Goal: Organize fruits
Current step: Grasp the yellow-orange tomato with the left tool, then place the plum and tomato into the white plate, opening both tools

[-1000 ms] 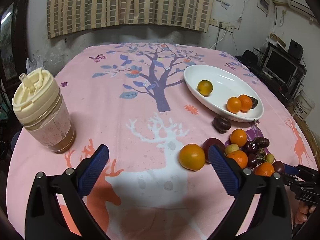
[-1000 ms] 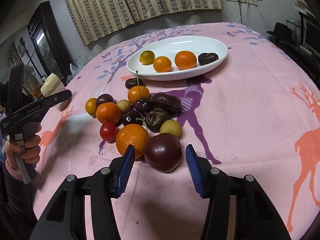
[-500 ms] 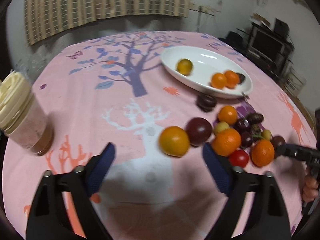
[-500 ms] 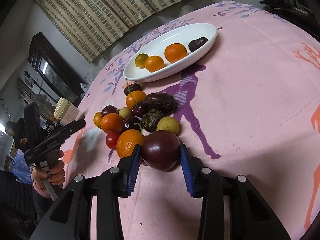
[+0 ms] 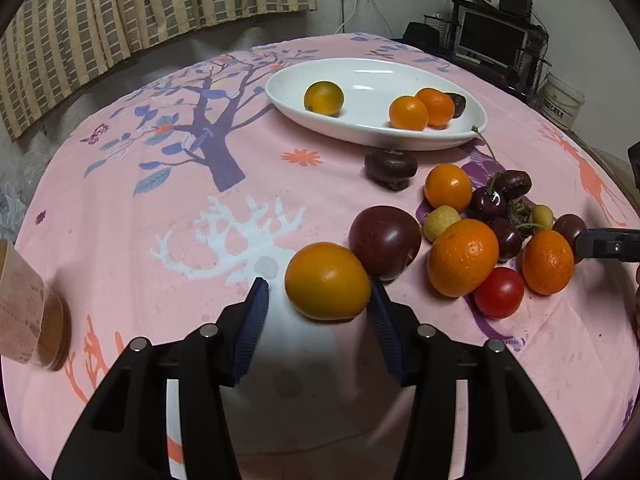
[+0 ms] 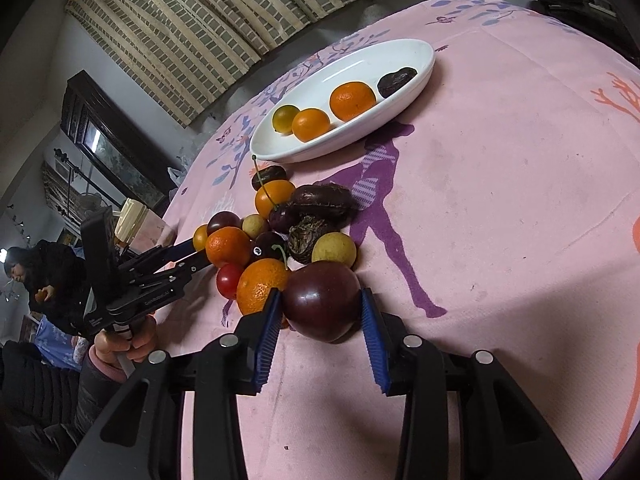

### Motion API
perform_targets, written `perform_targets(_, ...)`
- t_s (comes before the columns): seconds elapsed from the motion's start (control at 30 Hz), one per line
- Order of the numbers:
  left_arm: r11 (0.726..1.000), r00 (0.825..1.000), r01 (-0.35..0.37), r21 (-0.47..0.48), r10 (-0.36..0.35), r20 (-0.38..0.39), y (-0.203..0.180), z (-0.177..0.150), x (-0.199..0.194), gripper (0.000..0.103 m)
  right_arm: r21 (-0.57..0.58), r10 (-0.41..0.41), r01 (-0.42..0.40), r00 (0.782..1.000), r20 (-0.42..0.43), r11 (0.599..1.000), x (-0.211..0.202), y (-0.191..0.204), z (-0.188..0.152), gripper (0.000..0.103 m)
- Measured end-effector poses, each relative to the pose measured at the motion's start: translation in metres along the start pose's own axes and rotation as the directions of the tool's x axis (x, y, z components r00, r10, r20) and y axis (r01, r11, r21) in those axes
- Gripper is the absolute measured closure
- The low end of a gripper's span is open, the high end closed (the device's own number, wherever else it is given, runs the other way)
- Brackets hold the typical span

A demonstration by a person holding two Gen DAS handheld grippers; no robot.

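Left gripper (image 5: 318, 300) has advanced; its fingers, narrower than before, bracket the yellow-orange citrus (image 5: 327, 298) without clamping; right gripper (image 6: 319, 312) now clasps the glossy dark plum (image 6: 321, 300). Both fruits lie mid-bench, at the loose pile's ends.

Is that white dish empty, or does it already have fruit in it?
Not empty. The white dish holds four pieces: a yellowish citrus, two oranges and one dark wrinkled fruit. Much of its floor is bare.
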State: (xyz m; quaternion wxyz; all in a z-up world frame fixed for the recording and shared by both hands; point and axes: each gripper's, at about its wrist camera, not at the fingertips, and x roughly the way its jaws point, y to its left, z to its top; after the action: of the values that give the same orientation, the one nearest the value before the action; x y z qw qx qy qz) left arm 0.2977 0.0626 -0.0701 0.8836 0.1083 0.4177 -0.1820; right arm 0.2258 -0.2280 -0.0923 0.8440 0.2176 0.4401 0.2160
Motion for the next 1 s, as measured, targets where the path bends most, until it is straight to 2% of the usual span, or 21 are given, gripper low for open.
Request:
perform_targets(0.17, 1.0, 1.0, 0.025, 0.017, -0.025, 0.006, 0.001, 0.004, 0.003, 0.053, 0.001, 0.002, -0.002, 1.0, -0.001, 1.0, 0.0, 0.0, 0.0, 0.063)
perform_targets(0.27, 0.999, 0.999, 0.039, 0.025, -0.039, -0.011, -0.003, 0.003, 0.005, 0.062, 0.001, 0.001, -0.001, 1.0, 0.0, 1.0, 0.0, 0.0, 0.0, 0.063)
perform_targets(0.33, 0.999, 1.0, 0.021, 0.035, -0.021, -0.007, -0.006, 0.002, 0.003, 0.062, 0.0, 0.001, -0.001, 1.0, 0.0, 1.0, 0.0, 0.0, 0.0, 0.063)
perform_targets(0.43, 0.999, 0.999, 0.034, 0.021, -0.034, -0.006, -0.006, -0.001, -0.001, 0.062, 0.002, -0.001, 0.001, 1.0, 0.003, 1.0, 0.0, -0.001, 0.0, 0.063)
perform_targets(0.53, 1.0, 0.999, 0.027, 0.012, -0.027, 0.018, -0.007, -0.003, -0.012, 0.062, 0.009, 0.007, -0.008, 1.0, 0.015, 1.0, -0.004, -0.003, 0.001, 0.063)
perform_targets(0.63, 0.998, 0.996, 0.061, -0.029, -0.059, 0.073, -0.004, 0.002, -0.033, 0.062, 0.005, 0.018, -0.018, 0.999, 0.031, 1.0, -0.009, -0.004, 0.001, 0.063)
perform_targets(0.73, 0.995, 0.989, 0.093, -0.044, -0.087, 0.124, -0.007, 0.02, -0.047, 0.062, 0.014, 0.055, -0.056, 0.998, 0.043, 0.998, -0.014, -0.002, 0.006, 0.063)
perform_targets(0.8, 0.992, 0.982, 0.114, -0.047, -0.106, 0.159, -0.013, 0.042, -0.05, 0.062, -0.015, 0.067, -0.066, 0.996, 0.066, 0.998, -0.018, 0.005, 0.019, 0.063)
perform_targets(0.9, 0.992, 0.977, 0.114, -0.047, -0.104, 0.189, -0.026, 0.08, -0.039, 0.062, -0.077, 0.018, -0.006, 0.988, 0.154, 0.997, -0.023, 0.02, 0.053, 0.063)
perform_targets(1.0, 0.99, 0.979, 0.123, -0.074, -0.109, 0.174, -0.033, 0.112, -0.013, 0.062, -0.111, -0.06, 0.091, 0.965, 0.254, 0.99, -0.013, 0.028, 0.093, 0.063)
